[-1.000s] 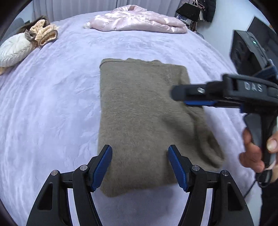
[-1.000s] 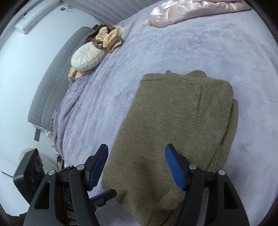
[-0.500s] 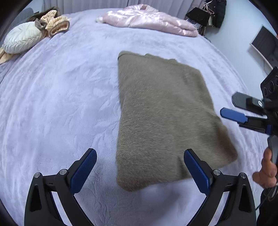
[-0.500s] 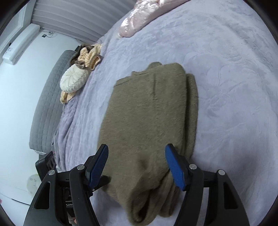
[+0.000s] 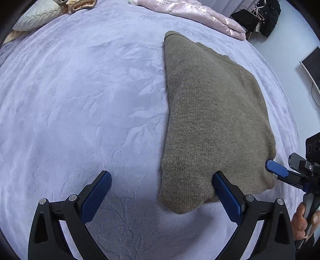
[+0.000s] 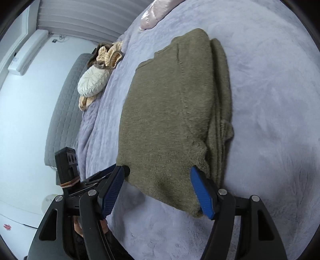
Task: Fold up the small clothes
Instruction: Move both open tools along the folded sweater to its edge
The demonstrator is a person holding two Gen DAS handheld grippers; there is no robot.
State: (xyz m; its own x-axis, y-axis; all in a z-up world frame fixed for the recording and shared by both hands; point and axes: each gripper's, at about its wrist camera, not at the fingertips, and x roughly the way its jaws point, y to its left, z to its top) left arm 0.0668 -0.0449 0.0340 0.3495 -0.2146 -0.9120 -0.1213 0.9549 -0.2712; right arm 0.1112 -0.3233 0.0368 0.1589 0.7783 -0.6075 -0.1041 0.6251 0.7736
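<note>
An olive-brown knit sweater (image 5: pixel 210 120) lies folded into a long rectangle on the lavender bedspread (image 5: pixel 80 100). It also shows in the right wrist view (image 6: pixel 170 120), with folded layers stacked along its right edge. My left gripper (image 5: pixel 162 192) is open and empty, low over the bedspread at the sweater's near left corner; its right finger (image 5: pixel 226 196) overlaps the near hem. My right gripper (image 6: pixel 158 192) is open and empty, straddling the sweater's near end. It shows in the left wrist view (image 5: pixel 280 170) at the sweater's right corner.
A pink satin jacket (image 5: pixel 190 14) lies at the far side of the bed. A cream round pillow (image 6: pixel 92 82) and tan striped clothes (image 6: pixel 110 54) sit by the grey headboard (image 6: pixel 64 112). Dark bags (image 5: pixel 258 18) stand beyond the bed's far right corner.
Both grippers have pulled back off the sweater toward its near end. The left gripper has opened wider and shifted left. The right gripper has dropped lower at the right corner.
</note>
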